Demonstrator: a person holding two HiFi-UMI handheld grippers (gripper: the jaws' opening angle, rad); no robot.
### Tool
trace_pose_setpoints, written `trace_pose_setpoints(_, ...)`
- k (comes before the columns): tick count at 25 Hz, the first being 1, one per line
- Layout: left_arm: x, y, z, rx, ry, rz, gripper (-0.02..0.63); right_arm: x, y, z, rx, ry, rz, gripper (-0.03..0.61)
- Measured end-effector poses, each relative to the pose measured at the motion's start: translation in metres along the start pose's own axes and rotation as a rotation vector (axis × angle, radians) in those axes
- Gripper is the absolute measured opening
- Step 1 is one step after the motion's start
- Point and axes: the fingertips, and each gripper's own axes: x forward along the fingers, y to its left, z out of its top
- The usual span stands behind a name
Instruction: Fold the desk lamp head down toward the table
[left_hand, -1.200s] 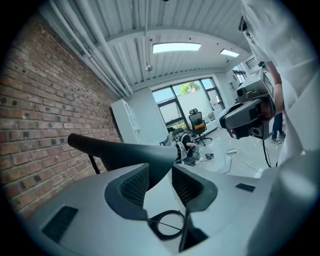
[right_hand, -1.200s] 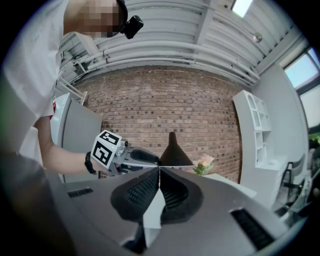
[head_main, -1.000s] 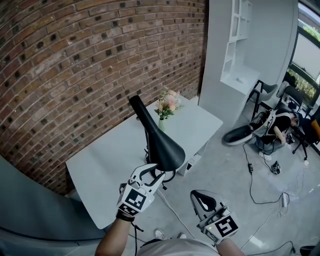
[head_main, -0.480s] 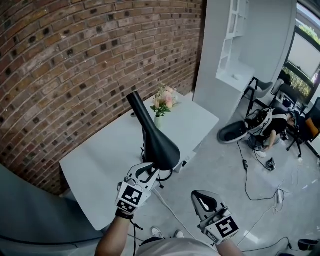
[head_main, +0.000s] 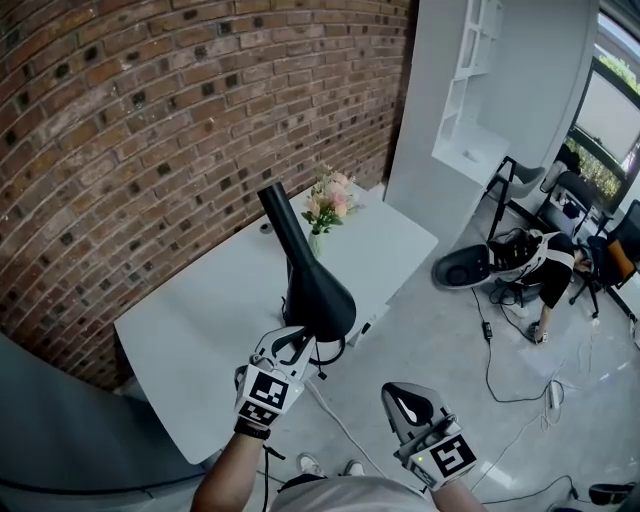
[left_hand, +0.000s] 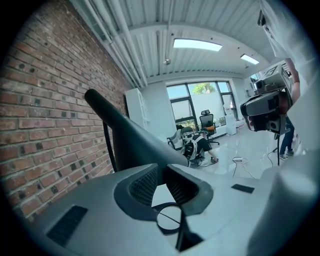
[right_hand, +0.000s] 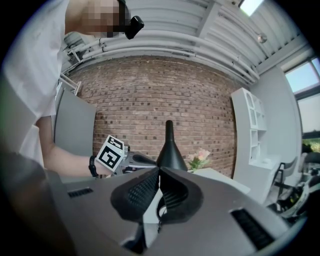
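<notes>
The white tabletop (head_main: 190, 330) fills the head view's middle and left, below the brick wall. The black desk lamp head (head_main: 315, 290) rises over the tabletop's near edge. Its narrow end points to 11 o'clock and its flared end faces the person. A small vase of flowers (head_main: 330, 205) stands just beyond it at 1 o'clock.

The left gripper (head_main: 303, 342) meets the flare from 7 o'clock, its jaws drawn together and seemingly nipping the rim. The right gripper (head_main: 405, 403) hangs at 5 o'clock, well clear, closed on nothing.

The lamp head looks rigid, light and glossy, so it is probably slippery. The joint may be stiff. Holding at the wide rim gives the most leverage.
</notes>
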Motion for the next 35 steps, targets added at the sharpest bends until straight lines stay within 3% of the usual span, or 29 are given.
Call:
trace_pose_setpoints(21,0.004,0.005,-0.01,-0.051,0.013,0.049,0.035,0.007,-0.01,0.001,0.012,0.014,0.015,0.018)
trace_pose_setpoints(35,-0.056,-0.027,0.008,-0.113,-0.058,0.196,0.026,0.021,0.015,0.015,-0.008,-0.073,0.184,0.018)
